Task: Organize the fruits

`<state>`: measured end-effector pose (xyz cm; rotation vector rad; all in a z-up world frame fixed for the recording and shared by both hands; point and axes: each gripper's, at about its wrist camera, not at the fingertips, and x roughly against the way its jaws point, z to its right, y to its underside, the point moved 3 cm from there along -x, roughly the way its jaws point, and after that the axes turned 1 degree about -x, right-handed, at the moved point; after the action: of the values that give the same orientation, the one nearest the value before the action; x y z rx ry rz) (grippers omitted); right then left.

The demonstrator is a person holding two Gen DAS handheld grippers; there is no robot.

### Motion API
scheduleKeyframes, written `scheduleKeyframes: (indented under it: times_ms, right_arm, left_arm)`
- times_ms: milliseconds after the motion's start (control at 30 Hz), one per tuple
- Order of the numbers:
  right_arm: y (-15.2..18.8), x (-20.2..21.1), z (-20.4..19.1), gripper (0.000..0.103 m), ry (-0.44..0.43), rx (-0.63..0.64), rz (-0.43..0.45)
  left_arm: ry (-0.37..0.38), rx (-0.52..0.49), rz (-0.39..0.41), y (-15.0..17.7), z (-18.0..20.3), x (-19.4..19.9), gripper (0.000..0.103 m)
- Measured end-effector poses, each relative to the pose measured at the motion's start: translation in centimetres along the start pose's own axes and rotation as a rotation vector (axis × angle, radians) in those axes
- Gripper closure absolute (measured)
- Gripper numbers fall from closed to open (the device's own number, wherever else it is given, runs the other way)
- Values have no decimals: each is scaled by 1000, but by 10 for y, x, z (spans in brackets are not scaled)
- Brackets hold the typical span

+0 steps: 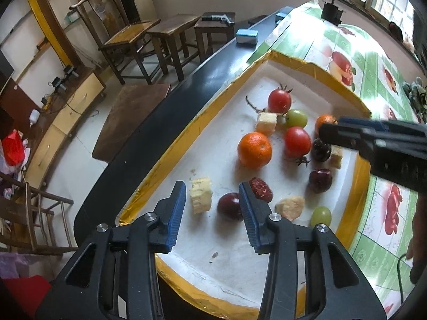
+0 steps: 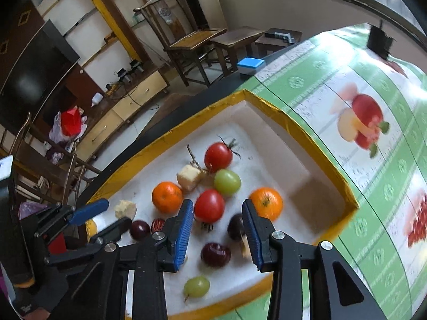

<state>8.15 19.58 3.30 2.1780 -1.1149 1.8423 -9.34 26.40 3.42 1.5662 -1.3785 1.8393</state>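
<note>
A white tray with a gold rim [image 1: 170,157] [image 2: 317,144] holds mixed fruit: oranges [image 1: 254,149] [image 2: 167,196], red tomatoes [image 1: 279,100] [image 2: 218,156], green grapes [image 1: 296,118] [image 2: 227,182], dark plums [image 1: 230,206] [image 2: 215,254], a red date [image 1: 261,189] and pale fruit chunks [image 1: 200,195] [image 2: 189,177]. My left gripper [image 1: 212,205] is open and empty over the tray's near corner, a chunk and a plum between its fingers. My right gripper [image 2: 217,222] is open and empty above the tomato [image 2: 209,206] and a plum [image 2: 236,226]. It also shows in the left wrist view [image 1: 331,133].
The tray sits on a green fruit-print tablecloth [image 2: 373,176] beside a dark table edge [image 1: 149,138]. A blue box [image 1: 246,36] [image 2: 250,65] lies farther along. Wooden chairs and stools [image 1: 149,37] stand on the floor beyond.
</note>
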Motion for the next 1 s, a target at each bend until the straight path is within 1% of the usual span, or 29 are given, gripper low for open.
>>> scheduleKeyframes:
  times_ms: [67, 133, 167, 433, 633, 733, 833, 1000]
  right_arm:
    - [7, 7, 1, 66, 1, -18, 9]
    - [13, 14, 3, 65, 5, -32, 17]
    - [16, 16, 4, 65, 9, -37, 19]
    - [41, 36, 11, 65, 25, -72, 14]
    - [57, 52, 8, 64, 29, -65, 19]
    - [62, 58, 7, 64, 24, -60, 21]
    - [67, 59, 7, 64, 35, -45, 12]
    - [76, 64, 9, 64, 32, -42, 2]
  left_arm:
    - [-16, -8, 16, 0, 3, 4, 59]
    - [-14, -2, 26, -1, 5, 7, 48]
    - [-14, 1, 29, -1, 5, 8, 48]
    - [-27, -9, 75, 0, 17, 26, 48]
    - [-48, -5, 101, 2, 22, 41, 48]
    - [-37, 1, 99, 4, 22, 45, 48]
    - [-57, 3, 97, 7, 23, 47, 48]
    - [-61, 13, 92, 13, 26, 50, 48]
